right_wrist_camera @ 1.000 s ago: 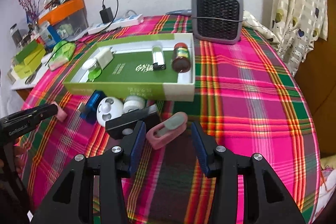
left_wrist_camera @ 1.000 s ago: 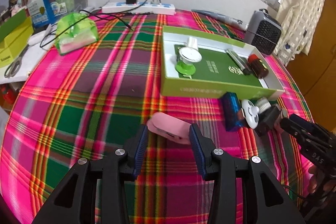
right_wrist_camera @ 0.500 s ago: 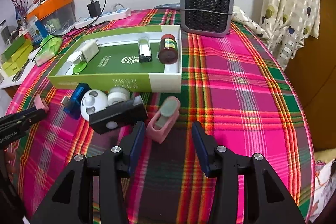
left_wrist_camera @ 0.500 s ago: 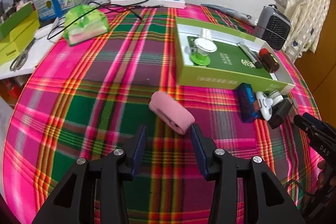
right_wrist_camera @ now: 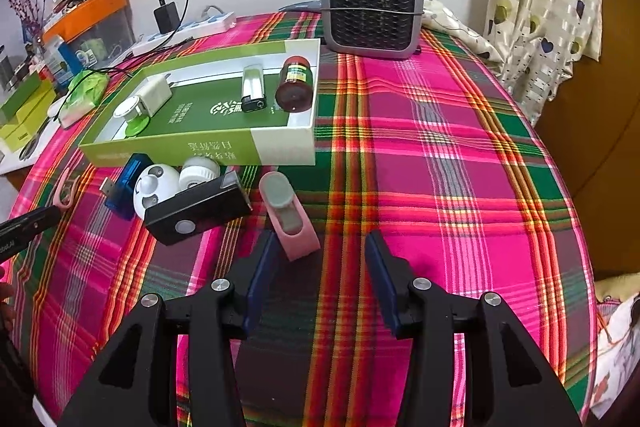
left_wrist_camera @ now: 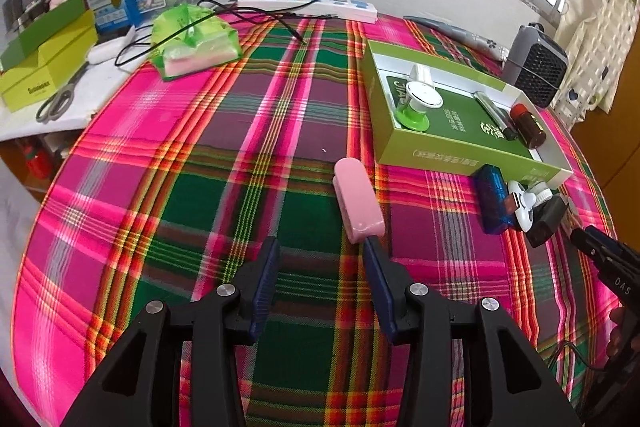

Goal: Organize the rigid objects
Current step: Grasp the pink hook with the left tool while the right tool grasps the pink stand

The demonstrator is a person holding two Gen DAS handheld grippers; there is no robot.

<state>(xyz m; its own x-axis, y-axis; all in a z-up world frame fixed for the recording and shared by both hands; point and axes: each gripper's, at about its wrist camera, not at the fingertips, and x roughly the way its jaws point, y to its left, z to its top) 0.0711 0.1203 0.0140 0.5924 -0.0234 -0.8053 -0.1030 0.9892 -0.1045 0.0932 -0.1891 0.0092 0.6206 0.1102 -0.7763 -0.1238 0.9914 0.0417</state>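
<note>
Plaid cloth covers the table [left_wrist_camera: 240, 155]. My left tool [left_wrist_camera: 320, 267] has just been opening and stands spread, nothing between its pads; a pink clip [left_wrist_camera: 358, 205] lies at its one o'clock. Right of that, the green box [right_wrist_camera: 168, 147] sits at my right tool's [right_wrist_camera: 322, 267] eleven o'clock. That tool is spread too, a pink case [right_wrist_camera: 290, 217] at its left pad.
</note>
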